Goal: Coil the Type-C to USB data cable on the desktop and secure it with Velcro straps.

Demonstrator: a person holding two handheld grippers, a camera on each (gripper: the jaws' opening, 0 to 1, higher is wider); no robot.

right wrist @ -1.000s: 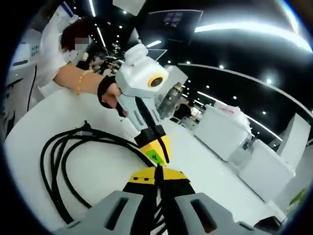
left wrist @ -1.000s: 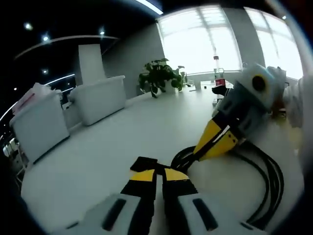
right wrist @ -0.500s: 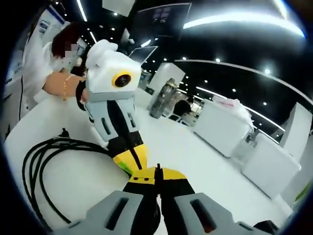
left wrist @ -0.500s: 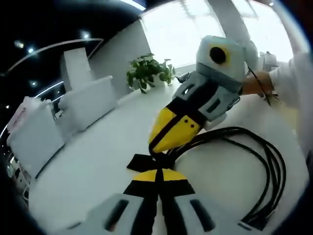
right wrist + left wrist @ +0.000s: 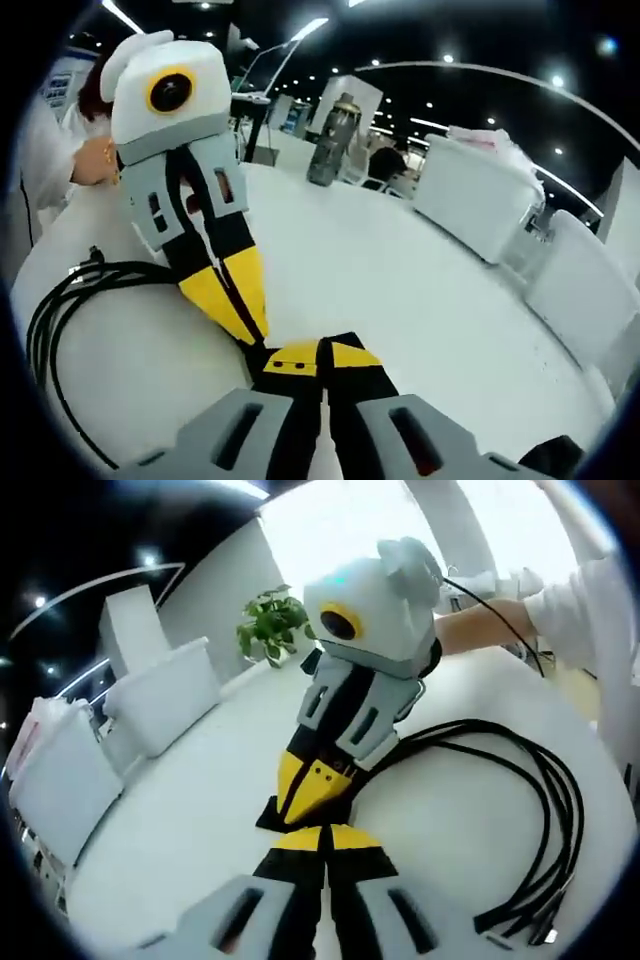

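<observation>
The left gripper (image 5: 322, 832) has yellow jaw tips on black fingers, with pale grey housings holding dark slots behind them. The right gripper (image 5: 322, 349) is built the same: yellow tips, black fingers, grey body, white rounded head. Beyond its jaws a white sleeve (image 5: 590, 600) covers the person's arm.

Since a second ago the right gripper (image 5: 312, 798) has swung from beside the coiled data cable (image 5: 520, 820) to tip-to-tip with the left gripper (image 5: 240, 318); both sets of jaws now meet over the black Velcro strap (image 5: 272, 815).
</observation>
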